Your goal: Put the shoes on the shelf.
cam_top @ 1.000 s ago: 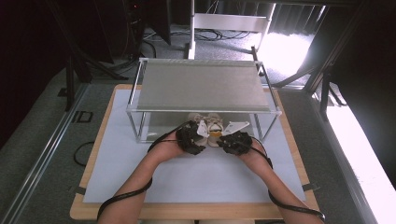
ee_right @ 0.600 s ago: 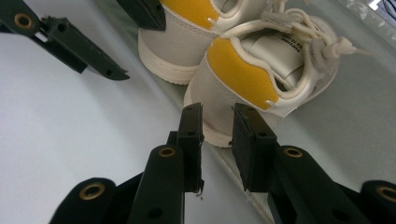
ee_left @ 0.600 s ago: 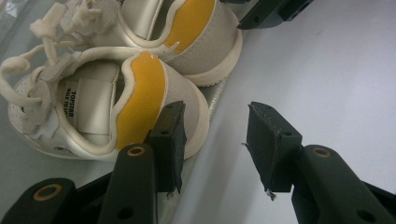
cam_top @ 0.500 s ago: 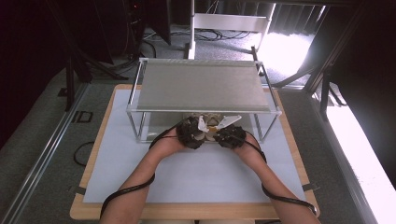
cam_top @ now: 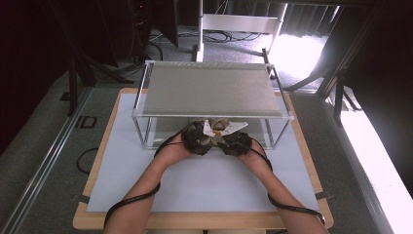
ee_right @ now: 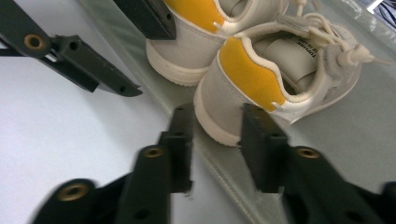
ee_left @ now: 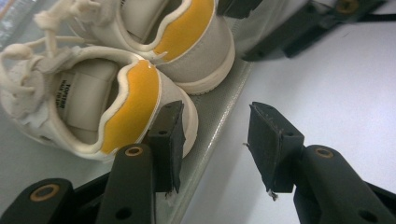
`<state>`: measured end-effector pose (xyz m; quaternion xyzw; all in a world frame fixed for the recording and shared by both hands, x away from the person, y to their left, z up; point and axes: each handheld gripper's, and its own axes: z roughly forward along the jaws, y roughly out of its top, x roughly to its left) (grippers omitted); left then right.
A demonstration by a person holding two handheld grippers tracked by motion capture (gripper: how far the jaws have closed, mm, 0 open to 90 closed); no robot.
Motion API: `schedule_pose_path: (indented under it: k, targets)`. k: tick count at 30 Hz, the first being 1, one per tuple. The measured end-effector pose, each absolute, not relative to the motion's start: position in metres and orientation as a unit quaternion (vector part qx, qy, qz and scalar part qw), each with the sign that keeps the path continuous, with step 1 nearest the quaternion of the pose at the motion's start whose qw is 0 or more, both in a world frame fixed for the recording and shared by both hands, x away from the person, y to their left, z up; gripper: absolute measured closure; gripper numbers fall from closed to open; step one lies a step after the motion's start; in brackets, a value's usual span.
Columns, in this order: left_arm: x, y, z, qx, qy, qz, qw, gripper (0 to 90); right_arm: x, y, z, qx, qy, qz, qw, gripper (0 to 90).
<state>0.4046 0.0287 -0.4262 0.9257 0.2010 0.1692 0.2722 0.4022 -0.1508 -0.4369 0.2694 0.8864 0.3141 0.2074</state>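
Two small cream shoes with orange heel patches stand side by side on the rack's lower shelf (ee_left: 219, 121), heels toward me. My left gripper (ee_left: 215, 116) is open at the shelf's front edge. Its left pad is right by the heel of the nearer shoe (ee_left: 70, 102), and nothing is between the jaws. My right gripper (ee_right: 217, 114) has just been opening. Its jaws now stand either side of the heel of the other shoe (ee_right: 280, 70) without pressing it. In the high view both grippers, left (cam_top: 202, 136) and right (cam_top: 234, 141), meet at the shoes (cam_top: 219, 126).
A metal-framed rack (cam_top: 146, 92) with a grey top shelf stands at the back of the white mat (cam_top: 204, 185); its top shelf hangs over the shoes. The left gripper's jaws (ee_right: 93, 65) cross the right gripper view. Wooden table edges frame the mat.
The right hand has edged forward toward the rack. The left hand has stayed put, and the shoes rest on the lower shelf.
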Motion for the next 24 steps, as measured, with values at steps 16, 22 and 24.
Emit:
schedule_pose_path:
  k: [16, 22, 24]
  targets:
    - [0.376, 0.05, -0.426, 0.912, 0.234, 0.144, 0.305, 39.6, 0.378, -0.172, -0.433, 0.273, 0.859, 0.395, 0.177, 12.4]
    - [0.367, 0.052, -0.427, 0.904, 0.249, 0.133, 0.321, 25.1, 0.366, -0.179, -0.438, 0.266, 0.856, 0.403, 0.184, 12.5]
    - [0.362, 0.053, -0.429, 0.906, 0.244, 0.128, 0.32, 24.7, 0.365, -0.18, -0.439, 0.265, 0.857, 0.402, 0.183, 12.5]
